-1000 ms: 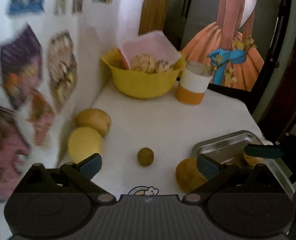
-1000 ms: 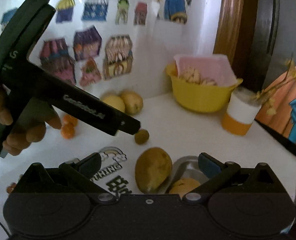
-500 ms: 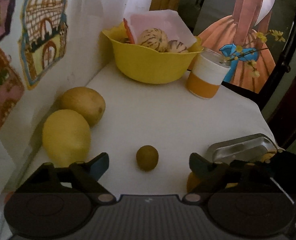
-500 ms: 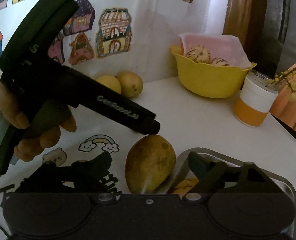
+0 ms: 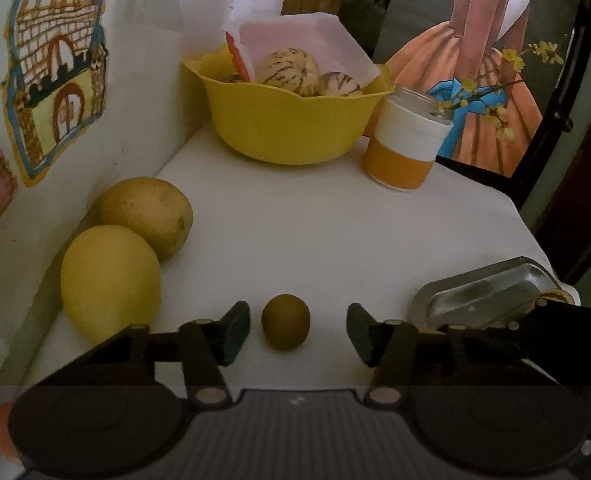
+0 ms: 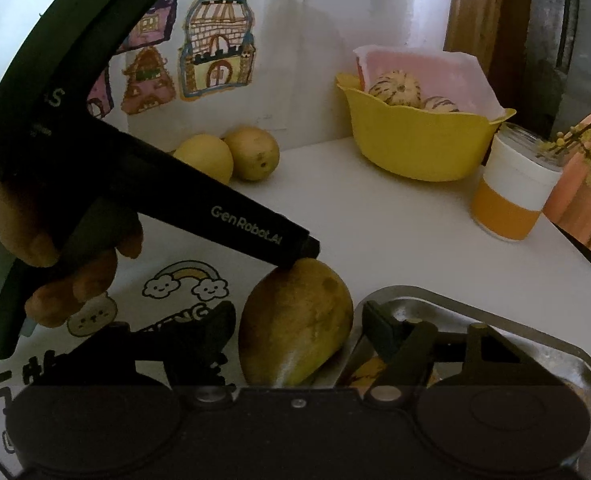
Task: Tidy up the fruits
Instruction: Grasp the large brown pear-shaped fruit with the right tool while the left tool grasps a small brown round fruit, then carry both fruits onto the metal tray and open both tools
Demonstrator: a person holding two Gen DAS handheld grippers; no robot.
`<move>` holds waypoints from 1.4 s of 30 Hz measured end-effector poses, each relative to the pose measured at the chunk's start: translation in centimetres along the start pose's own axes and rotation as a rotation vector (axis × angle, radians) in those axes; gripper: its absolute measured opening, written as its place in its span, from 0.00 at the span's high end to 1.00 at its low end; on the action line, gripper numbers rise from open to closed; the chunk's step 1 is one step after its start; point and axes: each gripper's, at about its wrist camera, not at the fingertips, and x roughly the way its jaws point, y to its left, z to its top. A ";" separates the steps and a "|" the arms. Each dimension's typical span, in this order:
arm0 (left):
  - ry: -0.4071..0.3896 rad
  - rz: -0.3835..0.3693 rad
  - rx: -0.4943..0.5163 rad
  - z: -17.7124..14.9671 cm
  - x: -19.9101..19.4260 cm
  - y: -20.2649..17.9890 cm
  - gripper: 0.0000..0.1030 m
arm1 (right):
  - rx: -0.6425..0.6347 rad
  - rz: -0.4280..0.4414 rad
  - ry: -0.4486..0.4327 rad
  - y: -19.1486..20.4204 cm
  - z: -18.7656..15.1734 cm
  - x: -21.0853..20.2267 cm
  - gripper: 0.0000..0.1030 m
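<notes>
I note my left gripper (image 5: 298, 330) low over the white surface (image 5: 315, 232), jaws released, with a small brown kiwi (image 5: 285, 322) lying between the fingertips and touching neither. To its left, against the wall, a yellow fruit (image 5: 109, 280) and a tan fruit (image 5: 145, 216) sit touching each other. At the far end stand a yellow bowl (image 5: 283, 120) holding striped melons and, beside it, an orange-and-white cup (image 5: 409, 140).

My right gripper (image 6: 299, 328) also has its jaws released; a mango (image 6: 295, 328) lies between them on the surface, resting against the rim of a metal tray (image 6: 535, 340). The right finger reaches over the tray, where I can make out some yellow fruit, mostly hidden. A hand (image 6: 55, 256) holds the left tool.
</notes>
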 end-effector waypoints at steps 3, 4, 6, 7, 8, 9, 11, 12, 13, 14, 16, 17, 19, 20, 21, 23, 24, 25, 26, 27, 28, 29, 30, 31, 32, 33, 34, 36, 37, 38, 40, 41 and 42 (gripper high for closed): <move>-0.014 0.024 0.000 -0.3 -0.1 -0.1 0.56 | -0.004 -0.013 -0.011 0.0 0.0 0.0 0.40; -0.016 0.034 0.008 -0.3 -0.1 -0.1 0.60 | -0.007 -0.009 -0.013 0.1 0.0 -0.1 0.41; -0.020 0.059 0.033 -0.4 -0.1 -0.4 0.65 | -0.020 -0.011 -0.013 0.3 -0.1 -0.1 0.44; -0.021 0.072 0.045 -0.5 -0.1 -0.5 0.68 | -0.030 -0.020 -0.014 0.5 -0.1 -0.1 0.44; -0.022 0.082 0.055 -0.5 -0.1 -0.6 0.70 | -0.041 -0.028 -0.015 0.7 -0.1 0.0 0.45; -0.022 0.083 0.059 -0.6 -0.1 -0.7 0.73 | -0.046 -0.033 -0.017 0.8 -0.1 0.0 0.45; -0.019 0.079 0.054 -0.6 -0.3 -0.7 0.73 | -0.045 -0.039 -0.016 0.8 -0.1 -0.1 0.45; -0.016 0.075 0.044 -0.6 -0.4 -0.6 0.73 | -0.044 -0.038 -0.014 0.9 -0.1 -0.1 0.45; -0.014 0.073 0.033 -0.6 -0.5 -0.5 0.74 | -0.038 -0.032 -0.011 0.8 -0.1 -0.2 0.46; -0.009 0.070 0.021 -0.6 -0.6 -0.4 0.74 | -0.029 -0.026 -0.009 0.9 -0.1 -0.4 0.46; -0.007 0.071 0.003 -0.7 -1.1 -0.2 0.74 | -0.022 -0.019 -0.010 1.1 -0.2 -0.7 0.46; -0.009 0.077 -0.001 -0.9 -1.4 -0.1 0.74 | -0.026 -0.016 -0.012 1.3 -0.3 -0.9 0.46; -0.017 0.085 -0.014 -1.1 -2.3 0.0 0.74 | -0.038 -0.015 -0.022 1.8 -0.5 -1.5 0.46; -0.022 0.086 -0.022 -1.3 -2.8 0.1 0.74 | -0.045 -0.012 -0.028 2.0 -0.6 -1.8 0.46; -0.027 0.086 -0.031 -1.4 -3.3 0.2 0.74 | -0.052 -0.009 -0.034 2.3 -0.6 -2.1 0.46; -0.036 0.083 -0.042 -1.6 -4.3 0.2 0.74 | -0.057 -0.003 -0.048 2.8 -0.6 -2.8 0.46; -0.041 0.082 -0.045 -1.7 -4.8 0.2 0.74 | -0.060 0.000 -0.057 3.0 -0.6 -3.3 0.46; -0.046 0.082 -0.046 -1.8 -5.4 0.1 0.74 | -0.062 0.001 -0.067 3.2 -0.7 -3.8 0.46; -0.049 0.081 -0.047 -1.9 -5.9 0.0 0.74 | -0.063 0.001 -0.076 3.5 -0.8 -4.3 0.46; -0.054 0.080 -0.047 -2.1 -6.5 -0.1 0.74 | -0.063 0.000 -0.084 3.6 -0.8 -4.8 0.46; -0.059 0.077 -0.046 -2.3 -7.2 -0.3 0.74 | -0.059 -0.001 -0.095 3.7 -0.9 -5.5 0.46; -0.064 0.075 -0.044 -2.3 -7.7 -0.5 0.74 | -0.054 -0.003 -0.104 3.7 -1.0 -6.1 0.46; -0.069 0.072 -0.040 -2.4 -8.3 -0.7 0.74 | -0.046 -0.006 -0.112 3.7 -1.1 -6.7 0.46; -0.073 0.072 -0.039 -2.5 -8.8 -1.0 0.73 | -0.037 -0.011 -0.120 3.6 -1.2 -7.3 0.46; -0.078 0.068 -0.038 -2.6 -9.4 -1.3 0.73 | -0.025 -0.015 -0.129 3.4 -1.4 -8.1 0.46; -0.083 0.060 -0.038 -2.6 -9.9 -1.5 0.73 | -0.016 -0.020 -0.136 3.3 -1.5 -8.8 0.46; -0.087 0.053 -0.037 -2.8 -10.4 -1.9 0.73 | -0.007 -0.029 -0.144 3.0 -1.7 -9.6 0.46; -0.092 0.043 -0.025 -3.1 -11.1 -2.7 0.73 | 0.005 -0.047 -0.155 2.6 -2.2 -11.0 0.46; -0.094 0.036 -0.019 -3.3 -11.5 -3.2 0.73 | 0.014 -0.059 -0.160 2.3 -2.5 -11.7 0.46; -0.096 0.026 -0.013 -3.6 -11.8 -3.8 0.73 | 0.020 -0.071 -0.164 2.0 -2.9 -12.4 0.46; -0.097 0.008 -0.007 -4.0 -12.3 -4.9 0.73 | 0.025 -0.096 -0.168 1.4 -3.6 -13.7 0.46; -0.096 -0.002 -0.004 -4.2 -12.4 -5.5 0.73 | 0.027 -0.106 -0.167 1.2 -4.0 -14.2 0.46; -0.095 -0.012 0.000 -4.4 -12.5 -6.1 0.73 | 0.027 -0.115 -0.164 1.0 -4.4 -14.8 0.46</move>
